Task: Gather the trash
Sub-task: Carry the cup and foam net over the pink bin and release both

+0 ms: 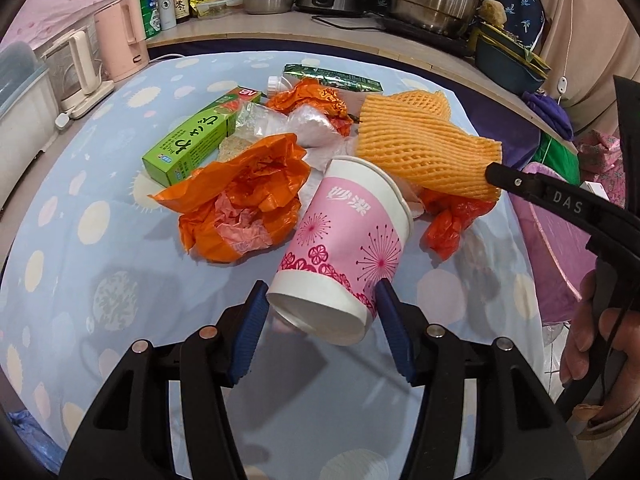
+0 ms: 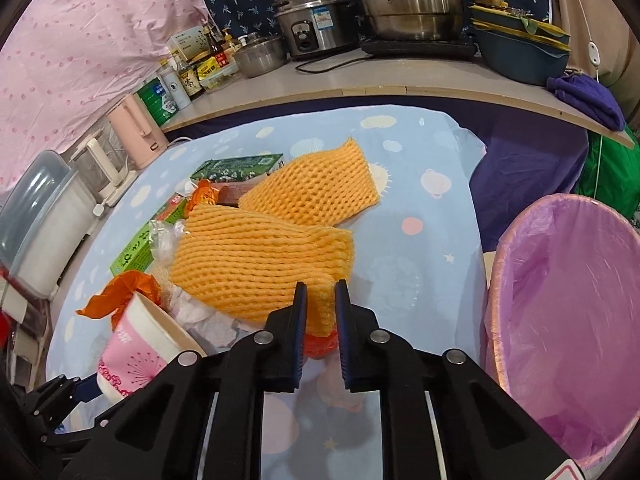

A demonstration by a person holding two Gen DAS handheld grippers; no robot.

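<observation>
Left tongs [image 1: 322,312] gripped the paper cup [image 1: 344,256]; right tongs [image 2: 320,300] pinched the foam net [image 2: 260,256], bin [image 2: 560,320] just right.

Pink-and-white paper cup [image 1: 344,248] tilted, lifted beside orange foam netting [image 2: 256,256] on heaped wrappers.

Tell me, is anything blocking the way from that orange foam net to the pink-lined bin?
Nothing visible. The orange foam net sleeve, pinched at its corner by the right gripper, lies on the blue spotted tablecloth; only bare cloth separates it from the pink-lined bin.
</observation>
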